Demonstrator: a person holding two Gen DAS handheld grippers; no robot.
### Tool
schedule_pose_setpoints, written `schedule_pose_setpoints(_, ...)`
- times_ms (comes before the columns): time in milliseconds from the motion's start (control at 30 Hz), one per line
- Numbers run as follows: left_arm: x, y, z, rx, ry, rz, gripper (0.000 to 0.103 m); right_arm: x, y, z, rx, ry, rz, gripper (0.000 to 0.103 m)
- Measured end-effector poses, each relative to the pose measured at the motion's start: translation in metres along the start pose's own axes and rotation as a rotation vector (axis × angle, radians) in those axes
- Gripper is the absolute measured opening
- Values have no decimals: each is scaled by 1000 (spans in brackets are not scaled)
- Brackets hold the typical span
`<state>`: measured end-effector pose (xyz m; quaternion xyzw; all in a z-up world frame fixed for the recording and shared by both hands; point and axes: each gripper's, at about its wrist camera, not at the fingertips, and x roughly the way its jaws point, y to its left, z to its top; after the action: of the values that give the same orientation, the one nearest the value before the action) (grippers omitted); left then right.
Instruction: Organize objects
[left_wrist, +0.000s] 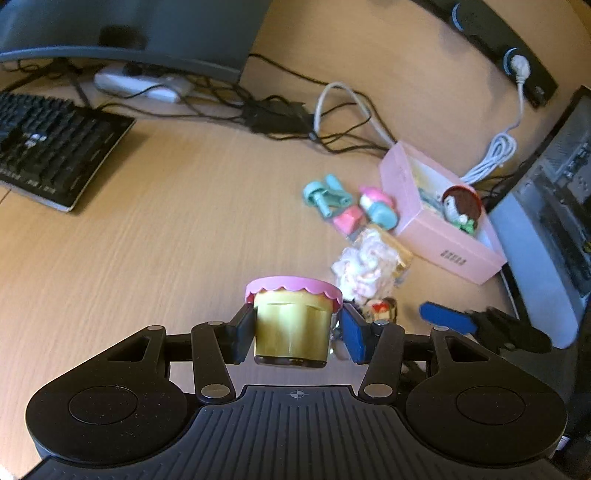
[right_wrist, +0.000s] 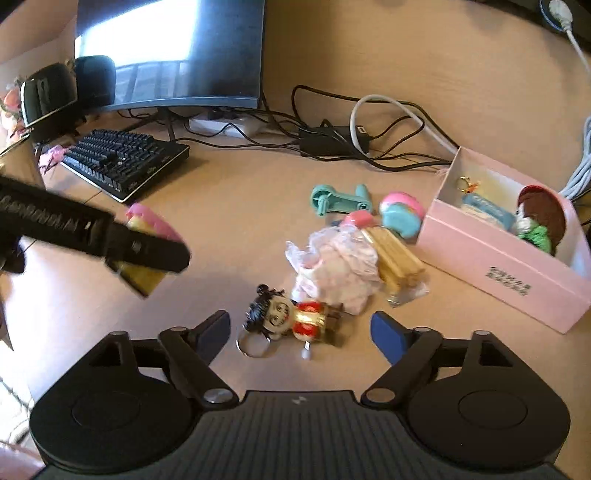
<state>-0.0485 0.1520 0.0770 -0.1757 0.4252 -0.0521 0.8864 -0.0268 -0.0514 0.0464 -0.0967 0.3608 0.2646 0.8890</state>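
Note:
My left gripper (left_wrist: 293, 328) is shut on a yellow jar with a pink scalloped lid (left_wrist: 291, 325) and holds it above the desk. The jar (right_wrist: 147, 254) also shows in the right wrist view, at the left, partly behind the left gripper. My right gripper (right_wrist: 301, 332) is open, its fingers either side of a doll keychain (right_wrist: 288, 319) lying on the desk. A pink box (right_wrist: 506, 258) at the right holds a brown-haired figure (right_wrist: 541, 218) and a blue item (right_wrist: 487, 210). The box (left_wrist: 439, 225) also shows in the left wrist view.
Between keychain and box lie a crumpled plastic bag (right_wrist: 336, 266), a gold packet (right_wrist: 397, 262), a teal tool (right_wrist: 340, 199) and pink-and-teal toys (right_wrist: 400, 212). A keyboard (right_wrist: 125, 162), monitor (right_wrist: 170, 55), cables (right_wrist: 332, 140) and a power strip stand behind.

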Motion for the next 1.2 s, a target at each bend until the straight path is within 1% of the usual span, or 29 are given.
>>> schedule_pose_setpoints(100, -7, -4, -3, 46, -3, 32, 54, 16, 1, 1, 38, 18, 12, 85)
schedule_pose_setpoints(167, -12, -7, -5, 72, -4, 45, 54, 28, 0, 2, 50, 26, 2, 85)
schedule_pose_setpoints(200, -13, -7, -6, 74, -1, 45, 54, 33, -1, 3, 50, 36, -2, 83)
schedule_pose_setpoints(233, -14, -8, -6, 73, 2, 44, 54, 37, -2, 2, 50, 48, -7, 73)
schedule_pose_setpoints(267, -13, -9, -6, 77, 6, 42, 54, 38, -3, 3, 49, 66, -4, 66)
schedule_pose_setpoints(300, -13, -10, -5, 84, 9, 40, 54, 36, -4, 3, 51, 74, -4, 67)
schedule_pose_setpoints(433, -6, -25, -2, 129, 22, 12, 54, 3, -15, 0, 34, 33, -14, 66)
schedule_pose_setpoints(600, 10, -53, 0, 193, 46, -57, 54, -53, -46, -4, 42, -24, -92, 66)
schedule_pose_setpoints(733, 27, -80, -1, 249, 77, -116, 54, -93, -74, -6, 113, -70, -167, 66)
schedule_pose_setpoints(833, 38, -98, 2, 281, 89, -152, 54, -116, -90, -8, 165, -102, -202, 67)
schedule_pose_setpoints(900, 45, -110, 10, 297, 85, -170, 54, -128, -97, -10, 194, -121, -221, 67)
schedule_pose_setpoints(1000, 52, -135, 33, 343, 31, -193, 54, -140, -104, -16, 209, -148, -256, 67)
schedule_pose_setpoints(1100, 57, -163, 66, 397, -92, -208, 54, -149, -110, -23, 225, -169, -284, 67)
schedule_pose_setpoints(1200, 64, -188, 102, 408, -228, -233, 55, -154, -119, -28, 253, -180, -304, 67)
